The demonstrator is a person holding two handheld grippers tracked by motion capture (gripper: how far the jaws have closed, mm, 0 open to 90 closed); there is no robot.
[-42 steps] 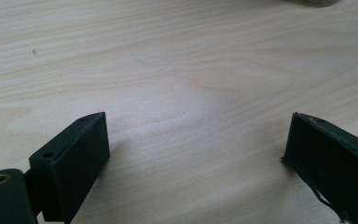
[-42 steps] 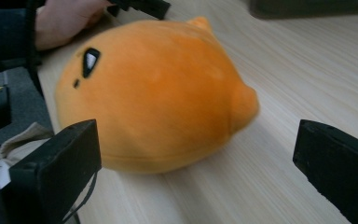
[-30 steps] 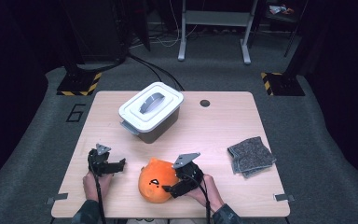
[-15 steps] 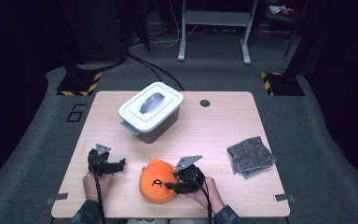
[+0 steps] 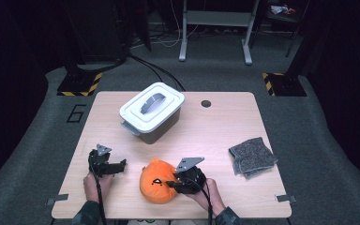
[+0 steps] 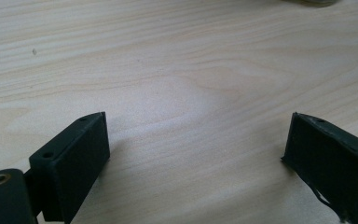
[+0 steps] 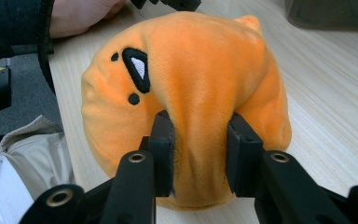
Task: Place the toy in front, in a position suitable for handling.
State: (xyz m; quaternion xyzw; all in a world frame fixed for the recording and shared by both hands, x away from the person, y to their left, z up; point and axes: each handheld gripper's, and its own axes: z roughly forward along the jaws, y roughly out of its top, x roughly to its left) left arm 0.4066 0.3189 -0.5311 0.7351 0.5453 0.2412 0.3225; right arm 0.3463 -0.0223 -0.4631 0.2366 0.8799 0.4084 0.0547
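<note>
On the table (image 5: 225,126), near its front edge, sits the orange plush (image 5: 157,180). My right gripper (image 7: 199,154) has just been closing and now pinches a fold of it; my left gripper (image 6: 196,154) rests wide open over bare wood.

overhead forward-down view, two close tool views

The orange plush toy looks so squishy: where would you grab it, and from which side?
Pinch a fold of the orange plush toy on its soft flank, coming in level from its side. It is round and yielding, so fabric bunches between the jaws, as in the right gripper, which has just been closing on such a fold.
</note>
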